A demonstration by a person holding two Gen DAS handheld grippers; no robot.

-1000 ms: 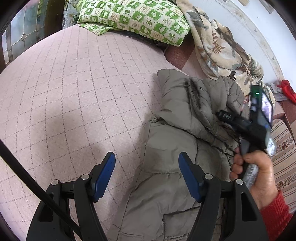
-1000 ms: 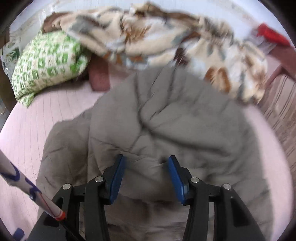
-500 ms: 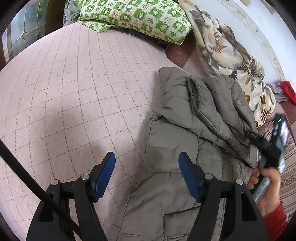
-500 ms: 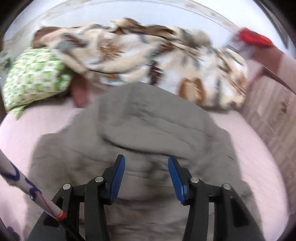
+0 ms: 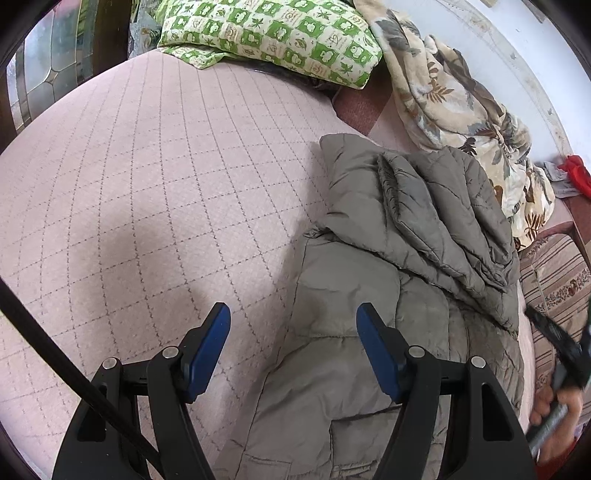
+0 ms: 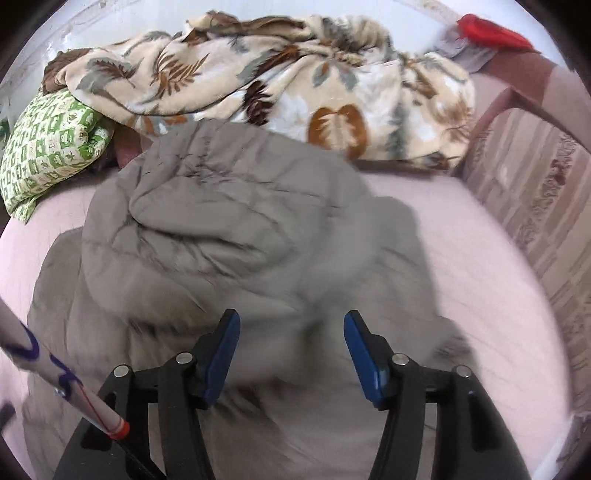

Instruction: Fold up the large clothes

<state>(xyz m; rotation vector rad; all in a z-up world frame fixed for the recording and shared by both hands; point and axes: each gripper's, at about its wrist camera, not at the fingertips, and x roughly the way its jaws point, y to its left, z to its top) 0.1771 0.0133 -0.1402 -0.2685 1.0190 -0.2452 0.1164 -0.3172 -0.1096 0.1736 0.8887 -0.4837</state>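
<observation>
- Jacket [image 5: 369, 295], grey-green quilted, lies on the bed [image 5: 147, 184], ahead of and under both hand-held grippers; one sleeve or side panel [image 5: 436, 210] is already laid over the body.
- Left hand-held gripper [image 5: 293, 350]: jaws apart, nothing between the pads, hovering over the jacket's near left edge with bare bed on its left.
- Right hand-held gripper [image 6: 291, 350]: jaws have just been opening, no cloth between them; fabric right below is blurred, so contact is probably none but hard to confirm.
- Step in hand, as I judge it: one flap done, next grab needed. Pinch a full thick edge, not just the outer shell, since the padding will spring back; press the crease flat afterwards.
- Take the hem or far side with both grippers level so the fold lands square.
- Around: floral blanket [image 6: 277, 81] just beyond the jacket's far edge, touching or nearly; green checked pillow [image 5: 266, 33] ahead-left; red item [image 6: 491, 31] far right; striped cushion [image 6: 535, 206] to the right.
- Obstacle: the blanket crowds the far edge; plenty of free bed to the left.
</observation>
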